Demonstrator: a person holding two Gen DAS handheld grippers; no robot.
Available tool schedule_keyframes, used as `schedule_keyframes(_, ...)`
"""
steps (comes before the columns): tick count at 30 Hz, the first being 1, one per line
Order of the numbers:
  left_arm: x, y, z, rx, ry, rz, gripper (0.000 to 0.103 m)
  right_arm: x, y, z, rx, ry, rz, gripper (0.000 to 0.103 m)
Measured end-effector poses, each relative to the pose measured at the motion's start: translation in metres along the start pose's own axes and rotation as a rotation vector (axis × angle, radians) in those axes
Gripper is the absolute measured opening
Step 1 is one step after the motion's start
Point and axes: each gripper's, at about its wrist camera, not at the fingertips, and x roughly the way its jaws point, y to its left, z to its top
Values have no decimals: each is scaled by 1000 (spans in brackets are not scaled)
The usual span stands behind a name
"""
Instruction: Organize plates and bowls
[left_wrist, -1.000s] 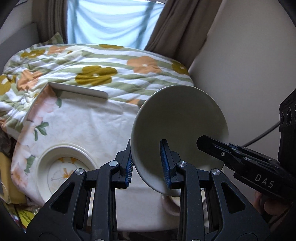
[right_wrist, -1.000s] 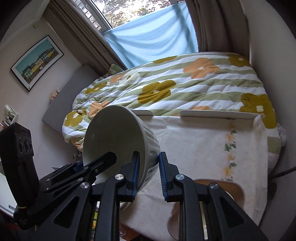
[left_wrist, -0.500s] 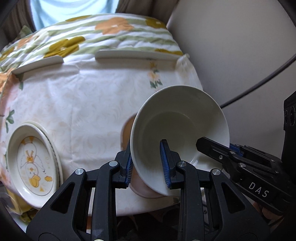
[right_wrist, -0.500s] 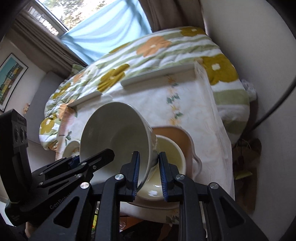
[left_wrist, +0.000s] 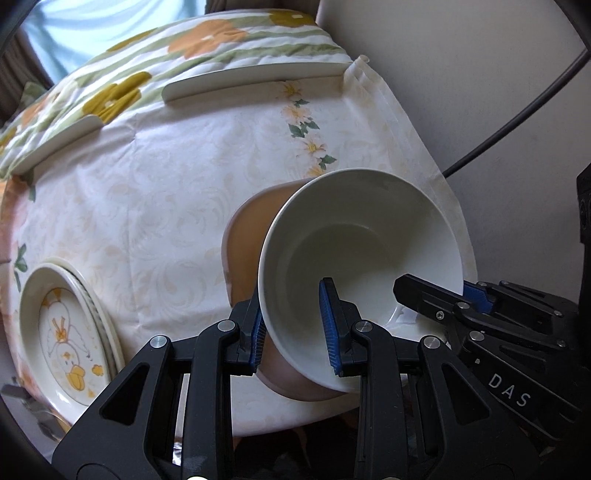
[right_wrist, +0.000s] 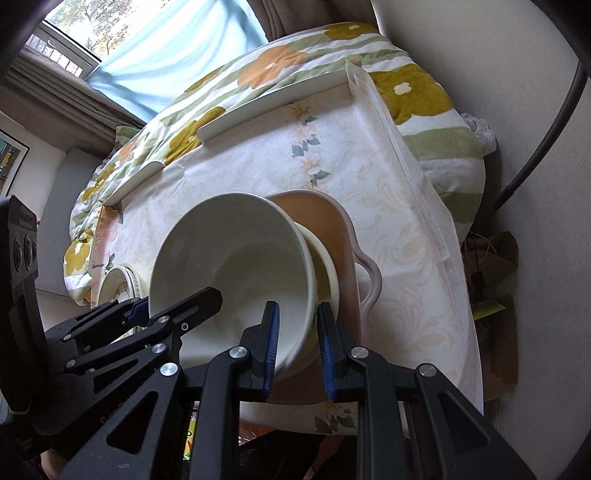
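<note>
White bowl (left_wrist: 369, 236) rim clamped between left gripper (left_wrist: 293, 328) pads.

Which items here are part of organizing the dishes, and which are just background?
Job: white bowl gripped by left gripper and right gripper; bowl beneath; pink dish; chick plates.
Background: floral quilt, tablecloth, black cable.

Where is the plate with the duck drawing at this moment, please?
In the left wrist view, the duck plate lies at the lower left on the floral tablecloth, well left of the pink tray and the held white bowl.
</note>
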Motion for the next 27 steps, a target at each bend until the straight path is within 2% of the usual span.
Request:
schedule_keyframes(17, 5, -11, -2, 87, -1, 99, 24, 3, 0, 2, -2, 3, -11, 19)
schedule_keyframes(27, 7, -13, -6, 98, 14, 115, 24, 2, 1, 0, -13, -2, -27, 19)
